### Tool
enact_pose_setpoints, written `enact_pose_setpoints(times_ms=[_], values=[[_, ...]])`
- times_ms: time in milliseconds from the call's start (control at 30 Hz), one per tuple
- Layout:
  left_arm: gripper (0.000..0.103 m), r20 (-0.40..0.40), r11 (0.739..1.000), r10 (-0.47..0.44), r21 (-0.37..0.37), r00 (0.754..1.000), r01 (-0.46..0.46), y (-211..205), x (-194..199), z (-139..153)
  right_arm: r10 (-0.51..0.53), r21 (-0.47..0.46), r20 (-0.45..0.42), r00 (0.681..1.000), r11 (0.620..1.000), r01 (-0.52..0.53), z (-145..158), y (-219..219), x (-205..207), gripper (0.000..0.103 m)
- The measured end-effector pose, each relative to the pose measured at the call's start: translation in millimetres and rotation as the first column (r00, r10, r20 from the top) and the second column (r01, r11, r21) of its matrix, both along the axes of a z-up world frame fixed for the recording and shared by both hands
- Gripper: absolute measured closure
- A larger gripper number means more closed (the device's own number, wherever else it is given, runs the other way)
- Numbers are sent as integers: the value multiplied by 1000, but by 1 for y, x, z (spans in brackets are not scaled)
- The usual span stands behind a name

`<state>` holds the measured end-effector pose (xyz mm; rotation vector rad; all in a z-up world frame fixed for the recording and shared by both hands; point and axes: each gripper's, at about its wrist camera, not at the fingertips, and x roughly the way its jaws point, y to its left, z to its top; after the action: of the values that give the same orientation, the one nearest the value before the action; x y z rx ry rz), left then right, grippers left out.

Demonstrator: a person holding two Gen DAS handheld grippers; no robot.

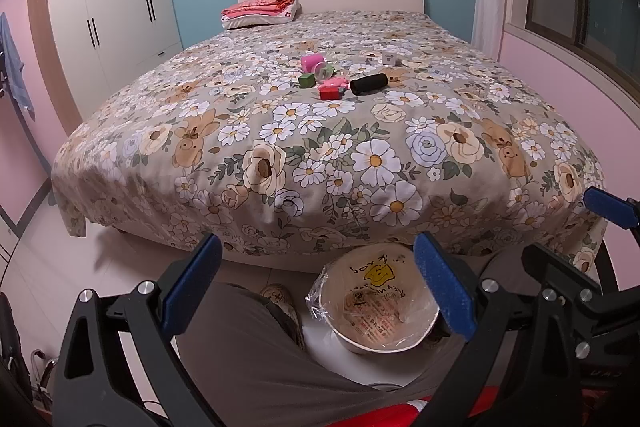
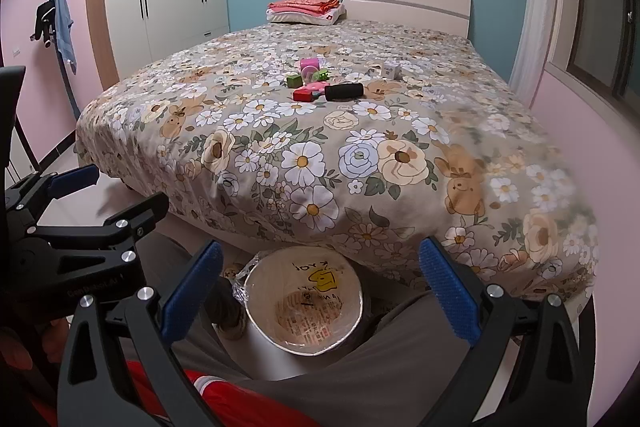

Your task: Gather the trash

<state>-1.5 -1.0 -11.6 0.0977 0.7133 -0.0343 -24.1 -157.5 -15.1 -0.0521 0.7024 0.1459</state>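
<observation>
Two tools are in our hands, both spread wide with nothing between their blue pads. Our left tool (image 1: 318,287) hangs low in front of the bed (image 1: 320,147), and in its own view the right tool's black frame shows at the lower right edge. Our right tool (image 2: 320,291) is held just beside it at about the same height; the left tool's frame fills that view's lower left.

Below and between both pairs of fingers sits the bin (image 1: 376,307), a round pail lined with a printed plastic bag. It stands on the pale floor (image 1: 132,255) at the foot of the bed, between our grey-trousered knees (image 1: 248,355). We cannot tell whether anything lies inside beyond the bag's print.

On the floral bedspread, well apart from us near the bed's middle, lies a small cluster: a black cylinder (image 1: 369,83), a red block (image 1: 329,92), a green cube (image 1: 306,80), a pink cup (image 1: 310,62) and a small white box (image 1: 389,59) slightly to the right. Folded pink cloth (image 1: 260,7) rests on a pillow at the headboard. A white wardrobe (image 1: 116,23) stands to the left.
</observation>
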Motion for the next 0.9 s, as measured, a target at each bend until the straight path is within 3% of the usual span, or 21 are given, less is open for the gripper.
enact_pose_setpoints(times_ms=[467,900], values=[[8,-28,999,40,-8,999,-40,13,31,5,33,-19,-32,999,999,-34,7,11,37,3],[8,-94,999,52,11,994,-51,14,107,5,29,-7,-70,997,1000,-29,14,8,107,3]])
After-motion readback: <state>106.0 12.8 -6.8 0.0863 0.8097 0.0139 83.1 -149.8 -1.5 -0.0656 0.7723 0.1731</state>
